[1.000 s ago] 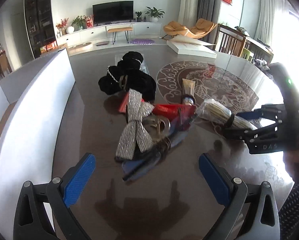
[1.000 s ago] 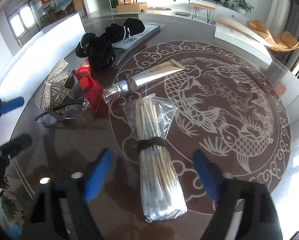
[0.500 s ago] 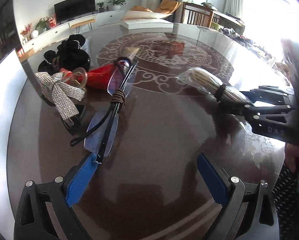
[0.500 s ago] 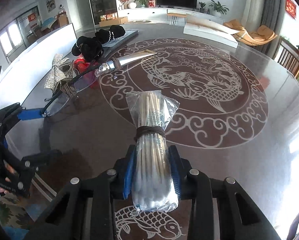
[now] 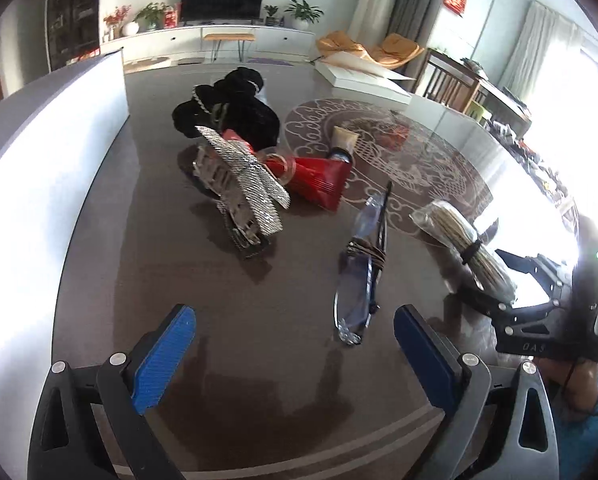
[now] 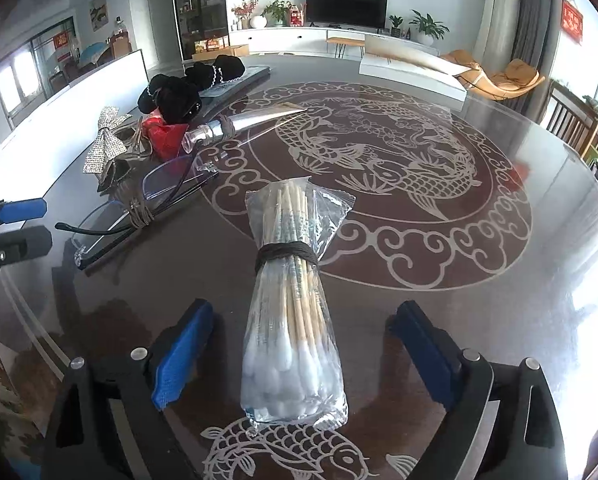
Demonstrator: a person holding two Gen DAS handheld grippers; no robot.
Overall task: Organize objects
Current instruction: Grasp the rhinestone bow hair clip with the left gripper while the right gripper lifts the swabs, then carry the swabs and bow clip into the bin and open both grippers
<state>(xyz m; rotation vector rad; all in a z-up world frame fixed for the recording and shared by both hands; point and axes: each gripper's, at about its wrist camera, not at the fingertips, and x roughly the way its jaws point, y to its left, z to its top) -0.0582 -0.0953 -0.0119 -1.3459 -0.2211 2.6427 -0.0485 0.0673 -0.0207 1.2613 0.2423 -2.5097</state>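
Right gripper (image 6: 303,352): jaws opening, pads clear of the bag of cotton swabs (image 6: 293,316) lying between them on the table (image 6: 479,320).
Left gripper (image 5: 295,354): jaws wide apart, holding nothing, above bare table.
Glasses (image 5: 363,264): just ahead of the left gripper, toward its right finger, a hair tie around them.
Red pouch (image 5: 319,176): farther ahead, beside a glittery silver bow (image 5: 247,184).
Black scrunchies (image 5: 235,108): beyond those.

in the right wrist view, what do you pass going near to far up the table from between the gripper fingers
bag of cotton swabs lying on the table between the opening jaws, untouched → silver tube → black hair accessories → white box at the far edge
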